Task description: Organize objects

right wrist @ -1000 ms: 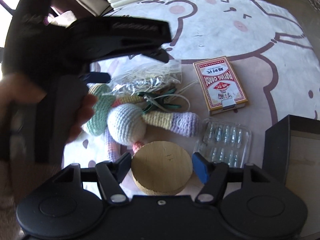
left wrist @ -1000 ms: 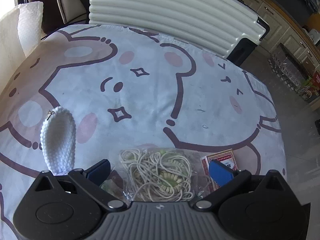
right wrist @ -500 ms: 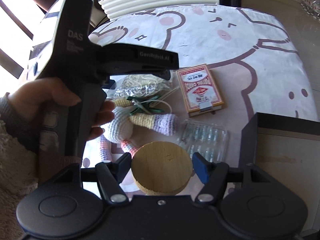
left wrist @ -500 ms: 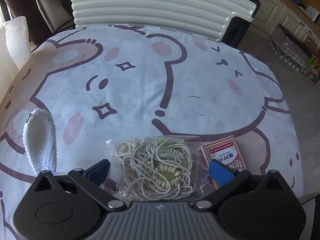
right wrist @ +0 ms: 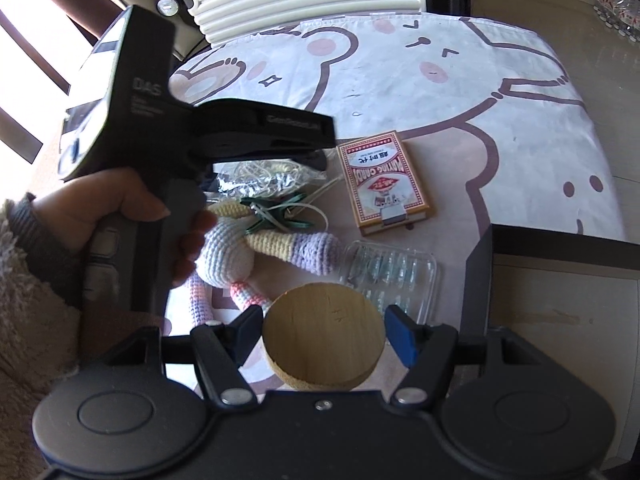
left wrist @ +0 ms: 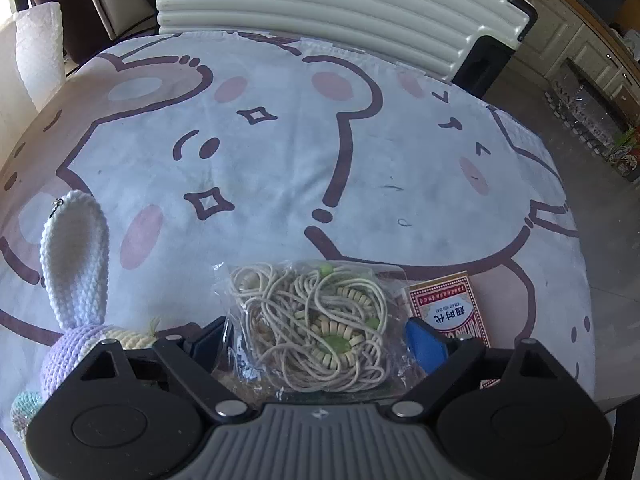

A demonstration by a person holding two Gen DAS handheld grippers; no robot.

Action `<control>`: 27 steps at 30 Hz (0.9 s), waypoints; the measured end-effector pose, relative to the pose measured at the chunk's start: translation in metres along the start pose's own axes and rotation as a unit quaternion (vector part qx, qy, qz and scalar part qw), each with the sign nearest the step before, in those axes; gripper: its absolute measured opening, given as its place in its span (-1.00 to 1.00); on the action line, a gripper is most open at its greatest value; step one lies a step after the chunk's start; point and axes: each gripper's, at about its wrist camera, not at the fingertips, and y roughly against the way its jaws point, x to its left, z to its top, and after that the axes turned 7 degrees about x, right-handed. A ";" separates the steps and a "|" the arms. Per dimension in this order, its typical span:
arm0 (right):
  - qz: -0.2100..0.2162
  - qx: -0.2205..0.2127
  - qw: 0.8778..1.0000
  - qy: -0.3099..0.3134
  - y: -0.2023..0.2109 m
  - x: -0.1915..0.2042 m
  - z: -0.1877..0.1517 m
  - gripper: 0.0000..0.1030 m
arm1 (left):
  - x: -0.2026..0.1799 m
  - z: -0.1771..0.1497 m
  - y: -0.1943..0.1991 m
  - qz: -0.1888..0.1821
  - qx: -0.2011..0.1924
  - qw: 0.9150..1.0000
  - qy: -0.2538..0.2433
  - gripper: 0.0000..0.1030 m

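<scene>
Cream ribbed suitcase point(left wrist: 332, 4) behind the table; sunlit tiled floor point(left wrist: 600, 216)

Quantities: one clear plastic bag of cream cord point(left wrist: 316, 324), one red playing-card box point(right wrist: 384, 182), one pastel crocheted rabbit point(right wrist: 240, 252), one round wooden disc point(right wrist: 324, 340), one clear blister tray point(right wrist: 390, 274).

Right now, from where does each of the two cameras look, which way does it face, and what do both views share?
Left wrist: sits on the left gripper, facing steeply down at the bag of cord, which lies between its closing jaws; no hand shows.
Right wrist: sits on the right gripper, facing down at the wooden disc held between its fingers; the person's left hand shows.
Shared: the bag of cord, the card box, the crochet toy and the tablecloth.
</scene>
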 end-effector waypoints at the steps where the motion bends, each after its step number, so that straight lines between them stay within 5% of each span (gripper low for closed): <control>1: -0.001 -0.001 1.000 -0.001 0.000 0.000 0.000 0.32 | 0.001 0.000 0.001 -0.002 0.001 1.000 -0.002 0.68; 8: -0.003 -0.011 1.000 0.001 0.005 0.007 -0.001 0.32 | 0.009 -0.003 0.015 -0.019 0.000 1.000 0.002 0.52; 27: -0.031 -0.080 0.996 -0.012 0.040 0.019 -0.013 0.32 | 0.021 -0.032 0.112 -0.002 -0.087 0.995 -0.051 0.51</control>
